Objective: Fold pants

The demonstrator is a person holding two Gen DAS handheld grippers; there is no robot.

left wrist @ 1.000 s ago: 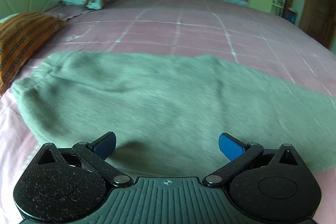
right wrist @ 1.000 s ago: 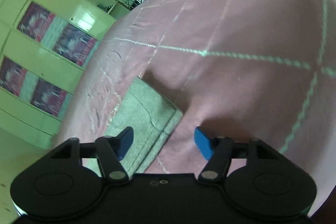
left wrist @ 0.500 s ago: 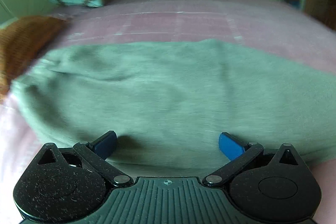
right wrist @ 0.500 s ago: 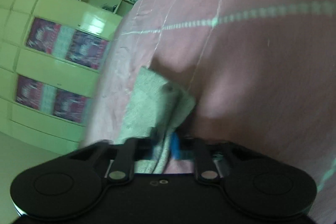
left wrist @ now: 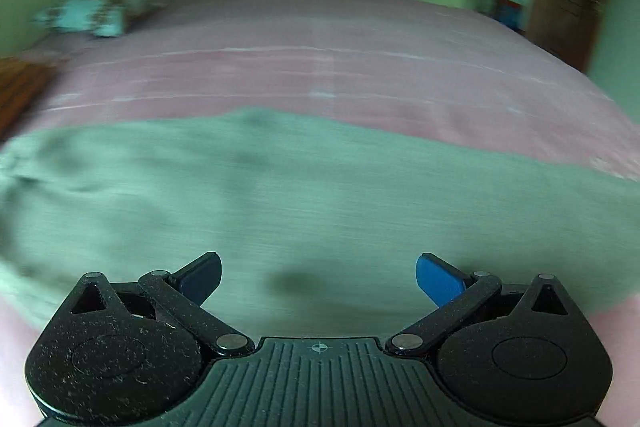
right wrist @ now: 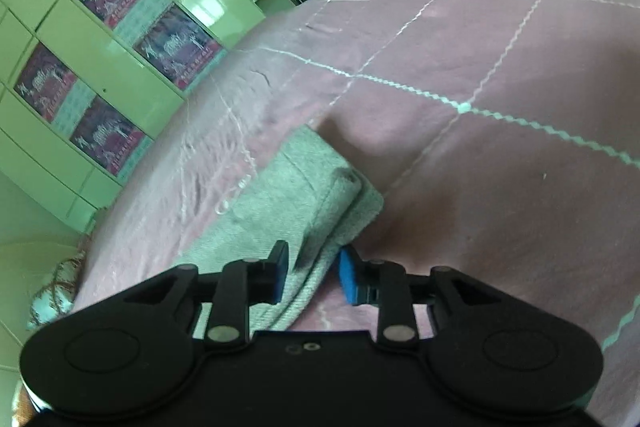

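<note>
Jaws astride nubbly grey pants (right wrist: 304, 183) hem

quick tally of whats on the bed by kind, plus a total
pants: 1, grey-green, spread on the pink bed sheet
pillow: 1, light patterned, at the far left corner
orange striped cloth: 1, at the left edge, too blurred to tell what it is
total: 3
</note>
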